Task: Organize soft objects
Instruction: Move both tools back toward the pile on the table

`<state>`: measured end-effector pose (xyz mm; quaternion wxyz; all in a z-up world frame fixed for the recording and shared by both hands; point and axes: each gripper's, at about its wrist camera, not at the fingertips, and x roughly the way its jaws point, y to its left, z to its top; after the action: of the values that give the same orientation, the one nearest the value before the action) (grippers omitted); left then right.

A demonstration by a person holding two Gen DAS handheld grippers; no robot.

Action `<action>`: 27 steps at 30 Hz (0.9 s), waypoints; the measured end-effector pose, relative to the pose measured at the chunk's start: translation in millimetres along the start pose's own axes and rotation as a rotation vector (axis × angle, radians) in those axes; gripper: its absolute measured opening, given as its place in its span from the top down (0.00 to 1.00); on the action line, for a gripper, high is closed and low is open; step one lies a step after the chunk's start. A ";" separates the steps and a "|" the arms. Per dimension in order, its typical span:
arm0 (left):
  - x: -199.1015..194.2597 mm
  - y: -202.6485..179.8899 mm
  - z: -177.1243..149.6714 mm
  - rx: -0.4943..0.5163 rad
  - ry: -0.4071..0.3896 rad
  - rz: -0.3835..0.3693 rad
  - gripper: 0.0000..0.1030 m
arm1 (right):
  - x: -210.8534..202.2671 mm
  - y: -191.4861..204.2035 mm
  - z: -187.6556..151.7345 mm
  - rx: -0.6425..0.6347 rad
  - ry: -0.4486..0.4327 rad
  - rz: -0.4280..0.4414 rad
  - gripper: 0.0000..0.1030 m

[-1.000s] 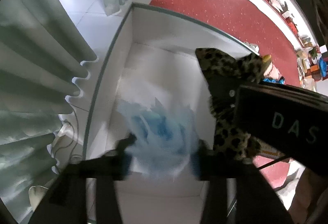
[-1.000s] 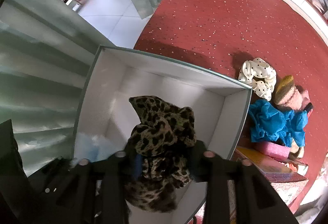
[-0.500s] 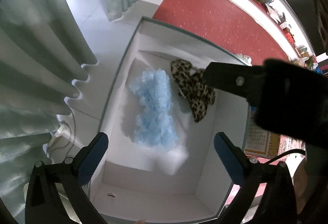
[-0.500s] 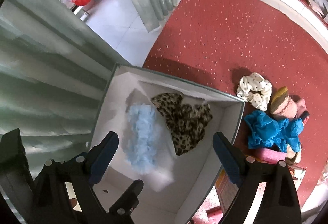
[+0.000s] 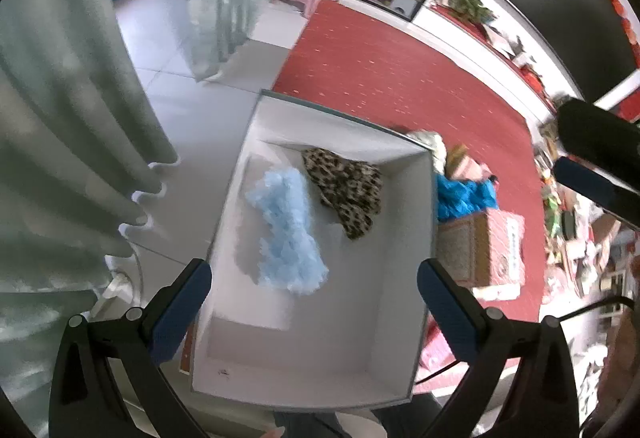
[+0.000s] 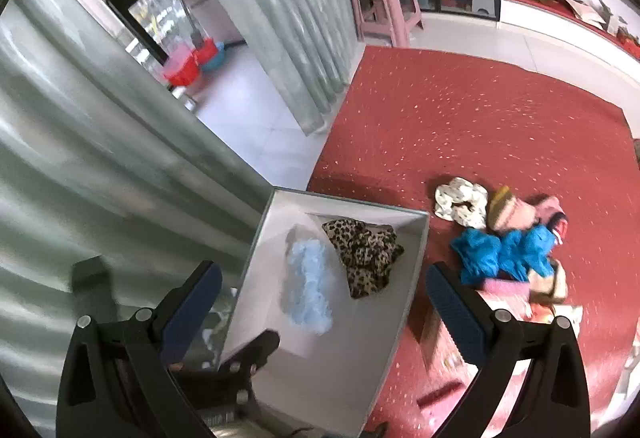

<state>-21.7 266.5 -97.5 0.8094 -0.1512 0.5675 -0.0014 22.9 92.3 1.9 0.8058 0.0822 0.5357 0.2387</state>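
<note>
1. A white box [image 5: 416,238] sits at the edge of a red carpet [image 6: 480,125], with a fluffy pale-blue piece [image 5: 286,234] and a leopard-print cloth [image 5: 346,189] lying side by side inside.
2. Both the left gripper [image 5: 314,302] and right gripper [image 6: 322,310] hang above the box, jaws wide apart and empty; the drop-off step looks finished.
3. Next likely calls for reaching to the pile beside the box: blue cloth [image 6: 500,250], spotted white cloth [image 6: 460,205].

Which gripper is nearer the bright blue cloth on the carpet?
Right. The right gripper hangs over the box's carpet-side wall, beside the blue cloth. The left gripper hangs over the box's middle, farther off.
</note>
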 end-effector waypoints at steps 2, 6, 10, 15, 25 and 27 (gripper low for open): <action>-4.3 -7.3 -4.5 0.037 0.003 -0.012 0.00 | -21.9 -9.9 -10.9 0.021 -0.023 0.018 0.00; -9.6 -28.3 -14.0 0.131 0.020 -0.043 0.00 | -60.7 -40.7 -39.4 0.083 -0.063 0.027 0.00; -12.7 -60.3 -24.4 0.228 0.034 -0.081 0.00 | -90.6 -81.3 -66.6 0.163 -0.083 -0.034 0.00; -9.6 -116.4 -41.1 0.363 0.061 -0.120 0.00 | -93.0 -143.7 -88.2 0.281 -0.025 -0.115 0.00; 30.3 -228.0 -93.2 0.439 0.146 -0.041 0.00 | -72.9 -247.5 -125.9 0.306 0.175 -0.114 0.00; 50.1 -240.1 -104.6 0.390 0.188 0.016 0.00 | -67.9 -263.8 -132.1 0.280 0.217 -0.105 0.00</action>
<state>-59.4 3.2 -116.8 0.7669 0.0139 0.6305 -0.1189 -39.3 -186.3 -99.0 0.7351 0.1392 0.6512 0.1271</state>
